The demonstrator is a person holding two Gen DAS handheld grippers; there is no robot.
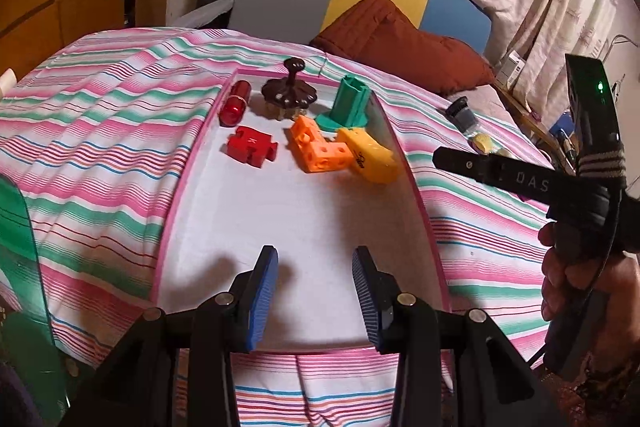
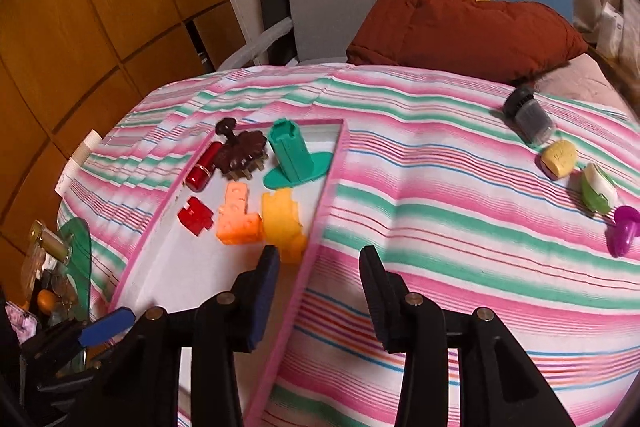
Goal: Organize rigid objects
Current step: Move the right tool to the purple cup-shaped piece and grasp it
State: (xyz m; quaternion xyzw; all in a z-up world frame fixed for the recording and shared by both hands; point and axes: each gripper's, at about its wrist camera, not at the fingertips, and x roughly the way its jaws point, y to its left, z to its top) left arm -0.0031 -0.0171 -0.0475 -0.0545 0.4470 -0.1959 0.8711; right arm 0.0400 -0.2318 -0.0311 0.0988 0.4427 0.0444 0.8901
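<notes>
A white tray with a pink rim (image 1: pixel 180 195) lies on the striped cloth. At its far end are a red cylinder (image 1: pixel 234 103), a brown knobbed piece (image 1: pixel 289 95), a green stand (image 1: pixel 347 105), a red block (image 1: pixel 252 147), an orange block (image 1: pixel 318 149) and a yellow block (image 1: pixel 370 157). My left gripper (image 1: pixel 316 291) is open and empty over the tray's near end. My right gripper (image 2: pixel 320 291) is open with its jaws either side of the tray's right rim (image 2: pixel 320 227), nothing held; the yellow block (image 2: pixel 282 223) lies just beyond its left finger.
On the cloth right of the tray lie a dark jar (image 2: pixel 530 115), a yellow piece (image 2: pixel 560 157), a green-and-white piece (image 2: pixel 598 193) and a purple piece (image 2: pixel 624 229). A rust-coloured cushion (image 2: pixel 460 27) and a chair back stand behind. A hand (image 1: pixel 576 279) holds the right gripper.
</notes>
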